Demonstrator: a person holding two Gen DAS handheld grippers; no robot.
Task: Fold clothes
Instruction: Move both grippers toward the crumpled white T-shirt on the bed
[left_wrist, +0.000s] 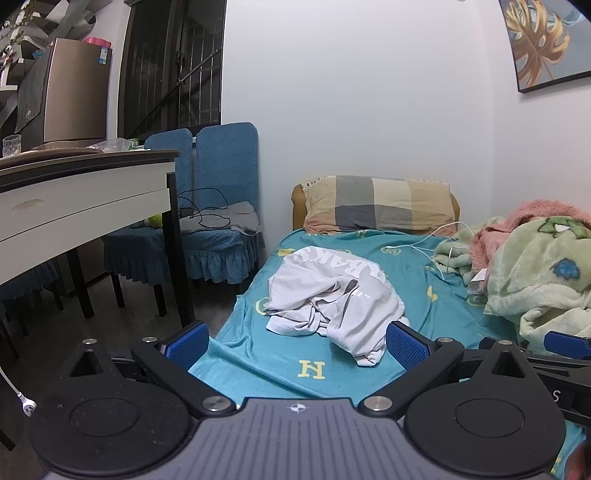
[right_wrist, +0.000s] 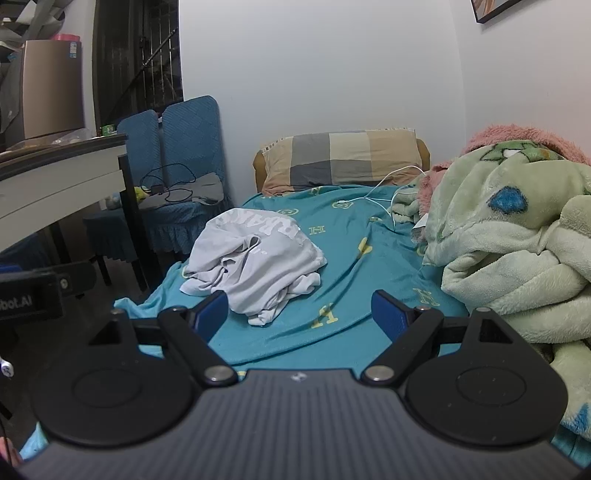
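A crumpled pale grey T-shirt (left_wrist: 332, 295) (right_wrist: 255, 258) with white lettering lies in a heap on the teal bedsheet (left_wrist: 424, 280) (right_wrist: 351, 258). My left gripper (left_wrist: 295, 343) hovers over the near end of the bed, jaws wide open and nothing between them; the shirt lies just beyond its blue pads (left_wrist: 404, 345). My right gripper (right_wrist: 301, 314) stands open too, with the shirt ahead and to its left. Neither gripper touches the cloth. The right gripper's edge shows at the far right of the left wrist view.
A heap of green and pink fleece blankets (left_wrist: 535, 266) (right_wrist: 509, 236) fills the bed's right side. A checked pillow (left_wrist: 380, 203) (right_wrist: 340, 158) lies at the head, with a white charging cable (left_wrist: 436, 240) (right_wrist: 384, 184). Left of the bed stand blue-covered chairs (left_wrist: 218, 206) (right_wrist: 177, 166) and a white desk (left_wrist: 85, 192) (right_wrist: 62, 177).
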